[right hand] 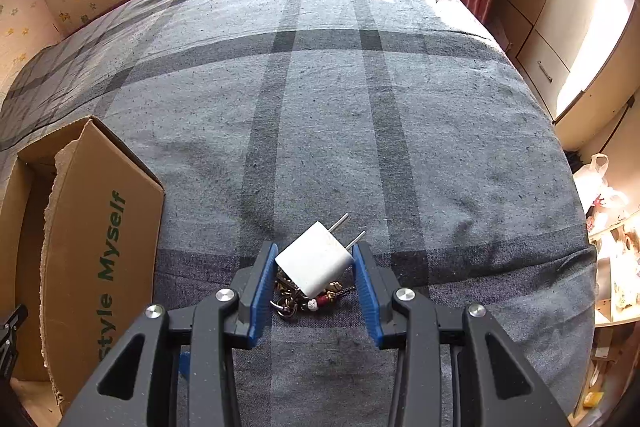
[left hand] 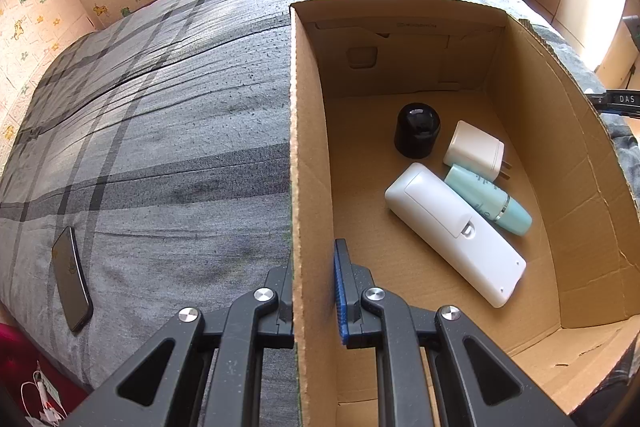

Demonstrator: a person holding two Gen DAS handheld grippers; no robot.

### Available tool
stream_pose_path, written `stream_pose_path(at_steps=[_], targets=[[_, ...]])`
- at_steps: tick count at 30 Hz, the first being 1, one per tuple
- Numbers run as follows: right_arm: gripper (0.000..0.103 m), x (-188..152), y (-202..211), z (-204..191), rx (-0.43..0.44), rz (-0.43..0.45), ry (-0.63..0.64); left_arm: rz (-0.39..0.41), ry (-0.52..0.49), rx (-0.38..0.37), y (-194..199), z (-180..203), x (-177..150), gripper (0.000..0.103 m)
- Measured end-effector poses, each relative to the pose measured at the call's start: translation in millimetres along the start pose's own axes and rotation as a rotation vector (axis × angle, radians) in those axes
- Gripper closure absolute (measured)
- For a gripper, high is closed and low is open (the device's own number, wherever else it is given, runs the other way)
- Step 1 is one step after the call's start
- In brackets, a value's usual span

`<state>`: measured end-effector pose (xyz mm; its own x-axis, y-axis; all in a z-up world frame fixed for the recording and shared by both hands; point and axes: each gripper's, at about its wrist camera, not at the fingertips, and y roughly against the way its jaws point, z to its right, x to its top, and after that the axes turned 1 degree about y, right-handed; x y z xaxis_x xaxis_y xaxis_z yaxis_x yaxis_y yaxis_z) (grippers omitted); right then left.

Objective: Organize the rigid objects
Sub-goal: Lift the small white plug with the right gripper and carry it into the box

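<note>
The right claw [right hand: 314,283] holds a white plug adapter [right hand: 314,265] between its blue pads [right hand: 262,291], both pads touching its sides; the adapter is tilted, its two metal prongs pointing up and away. Under the adapter, between the fingers, a bunch of keys with beads [right hand: 308,297] lies on the bed [right hand: 400,147], near the bed's near edge. To this claw's left stands the cardboard box [right hand: 100,247], printed with green lettering on its outer wall.

The left claw [left hand: 314,291] is clamped on the box's left wall [left hand: 308,187], one finger outside and the blue pad [left hand: 340,291] inside. On the box floor, beyond that claw, lies a long white remote-like case [left hand: 456,235], slanted. Touching its far side is a pale teal tube [left hand: 488,199]. Just beyond the tube sits a second white plug adapter [left hand: 474,149], and beside it, toward the box's middle, a black cylinder [left hand: 416,131] stands upright. Outside the box, on the grey checked bed near its left edge, lies a dark phone [left hand: 72,279].
</note>
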<state>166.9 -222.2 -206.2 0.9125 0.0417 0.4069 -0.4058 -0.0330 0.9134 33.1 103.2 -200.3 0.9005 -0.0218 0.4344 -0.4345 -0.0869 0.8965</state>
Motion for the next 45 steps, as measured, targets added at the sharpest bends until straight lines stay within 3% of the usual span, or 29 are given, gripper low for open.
stream_pose_path(at_steps=[16, 30, 45], targets=[[0.062, -6.4, 59.6, -35.1, 0.014, 0.045, 0.079, 0.003, 0.003, -0.004, -0.7, -2.0, 0.1, 0.088], [0.062, -10.5, 112.2, -96.4, 0.070, 0.088, 0.227, 0.003, 0.011, -0.015, -1.5, -5.5, 0.0, 0.088], [0.062, -14.5, 119.9, -169.4, 0.180, 0.088, 0.367, 0.002, 0.013, -0.017, -1.4, -5.4, 0.0, 0.088]])
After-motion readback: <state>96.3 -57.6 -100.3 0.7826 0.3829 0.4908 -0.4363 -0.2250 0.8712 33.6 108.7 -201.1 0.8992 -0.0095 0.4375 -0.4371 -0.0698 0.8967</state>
